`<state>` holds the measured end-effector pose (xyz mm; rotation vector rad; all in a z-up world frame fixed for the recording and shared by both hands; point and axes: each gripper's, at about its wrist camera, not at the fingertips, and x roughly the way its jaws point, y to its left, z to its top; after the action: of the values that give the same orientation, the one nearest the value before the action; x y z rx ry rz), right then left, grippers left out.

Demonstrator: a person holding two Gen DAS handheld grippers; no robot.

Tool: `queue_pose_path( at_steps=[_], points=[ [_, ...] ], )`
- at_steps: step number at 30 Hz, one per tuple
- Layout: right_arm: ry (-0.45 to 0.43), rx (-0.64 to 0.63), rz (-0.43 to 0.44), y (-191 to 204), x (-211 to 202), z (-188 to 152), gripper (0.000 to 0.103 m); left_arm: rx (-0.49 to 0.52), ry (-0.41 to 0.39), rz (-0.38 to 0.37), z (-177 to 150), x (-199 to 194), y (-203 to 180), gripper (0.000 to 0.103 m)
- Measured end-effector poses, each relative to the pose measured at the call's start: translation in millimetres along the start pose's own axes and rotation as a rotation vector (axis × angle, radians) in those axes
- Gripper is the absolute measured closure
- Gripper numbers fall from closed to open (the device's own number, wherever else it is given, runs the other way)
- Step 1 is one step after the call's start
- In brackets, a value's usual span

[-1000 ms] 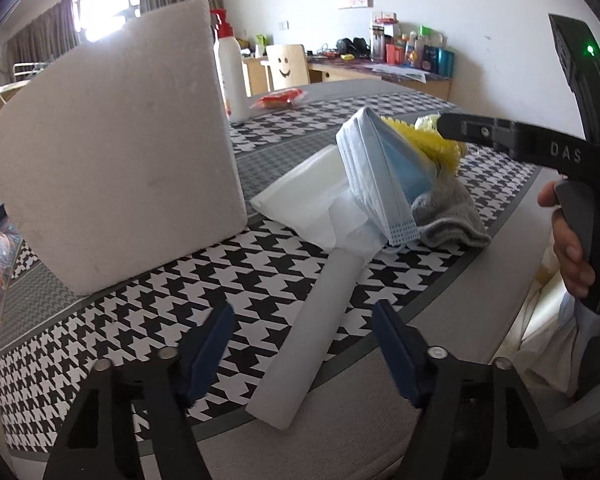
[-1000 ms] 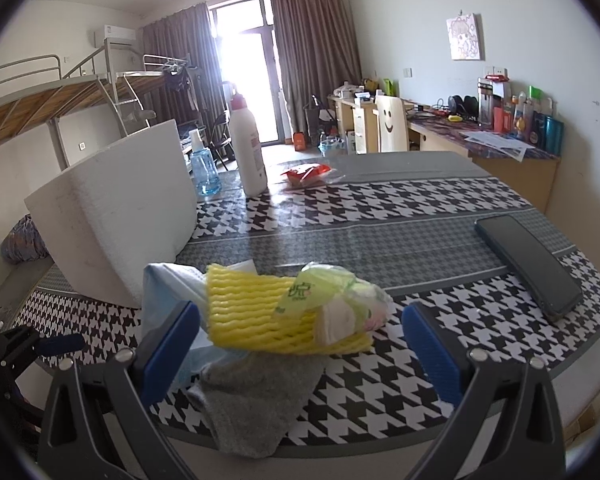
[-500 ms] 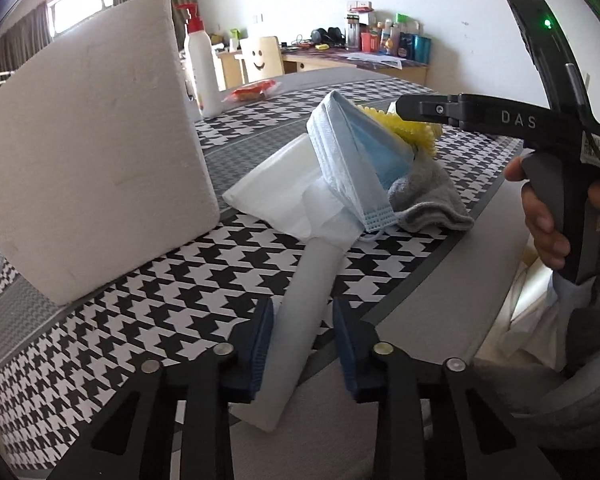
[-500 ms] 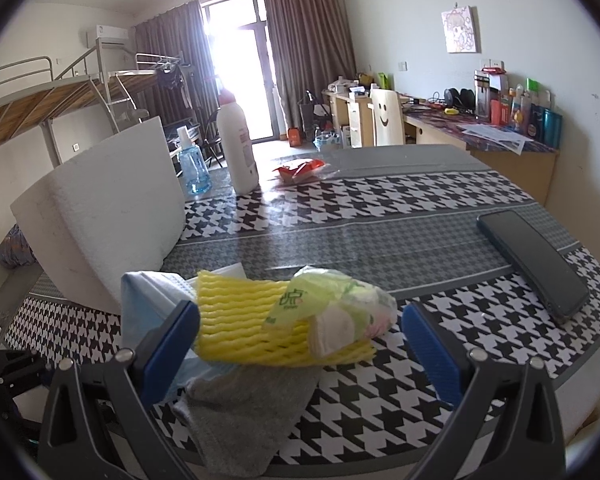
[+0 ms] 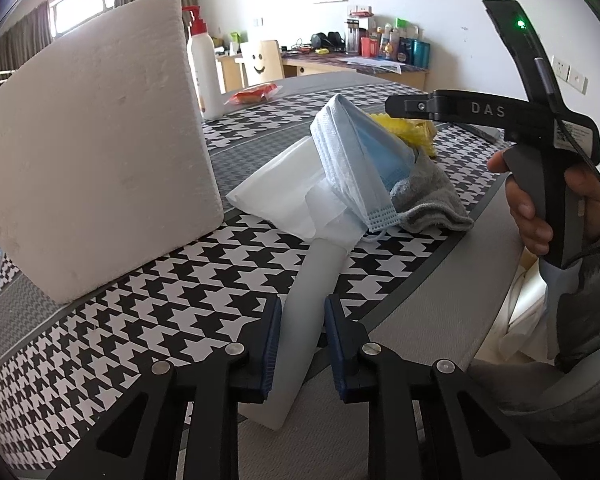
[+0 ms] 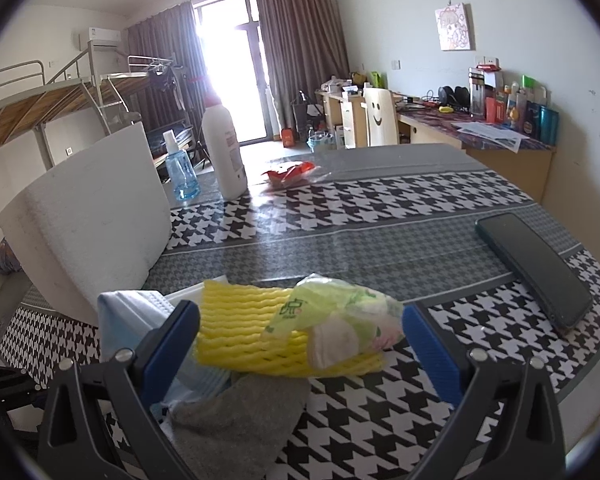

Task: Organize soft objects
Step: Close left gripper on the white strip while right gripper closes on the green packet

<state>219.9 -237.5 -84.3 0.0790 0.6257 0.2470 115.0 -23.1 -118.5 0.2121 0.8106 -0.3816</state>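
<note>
My left gripper (image 5: 299,348) is shut on a white foam tube (image 5: 306,316) that lies over the table's near edge. Its far end runs under a white foam sheet (image 5: 280,194). A blue face mask (image 5: 352,164), a grey sock (image 5: 432,200) and a yellow foam net (image 5: 404,128) are piled beyond it. My right gripper (image 6: 300,344) is open, its fingers either side of the yellow foam net (image 6: 236,332) and a green plastic packet (image 6: 340,316). The grey sock (image 6: 236,424) and the mask (image 6: 124,328) lie below and left.
A big white foam block (image 5: 96,140) stands at the left of the houndstooth table (image 6: 380,208). A white pump bottle (image 6: 222,152), a blue spray bottle (image 6: 180,172) and a red packet (image 6: 288,170) stand at the back. A dark phone (image 6: 536,268) lies at the right.
My left gripper has closed from wide open onto the white foam tube. My right gripper has moved in closer around the yellow net and green packet, still open.
</note>
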Motion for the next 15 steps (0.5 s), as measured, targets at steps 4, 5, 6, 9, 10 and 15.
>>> queue_pose_path(
  at_steps=[4, 5, 6, 9, 10, 15],
  points=[
    [0.012, 0.019, 0.023, -2.7, 2.1, -1.7, 0.001, 0.001, 0.000, 0.001, 0.9, 0.5, -0.4, 0.079],
    [0.015, 0.028, 0.034, -4.1, 2.2, -2.2, 0.001, 0.002, 0.000, 0.002, 1.3, 0.6, -0.4, 0.079],
    [0.021, 0.038, 0.048, -6.0, 2.1, -2.6, 0.001, 0.003, 0.000, 0.003, 1.5, 0.6, -1.1, 0.079],
    [0.025, 0.054, 0.078, -7.6, 0.2, -4.2, 0.002, 0.008, -0.001, 0.007, 1.6, 0.3, -2.2, 0.079],
    [0.025, 0.054, 0.078, -7.5, 0.3, -4.3, 0.004, 0.010, -0.001, 0.008, 1.5, 0.5, -2.5, 0.079],
    [0.045, 0.067, 0.098, -9.9, 2.7, -4.9, 0.014, 0.011, -0.002, 0.009, 1.4, 0.3, -3.7, 0.079]
  ],
)
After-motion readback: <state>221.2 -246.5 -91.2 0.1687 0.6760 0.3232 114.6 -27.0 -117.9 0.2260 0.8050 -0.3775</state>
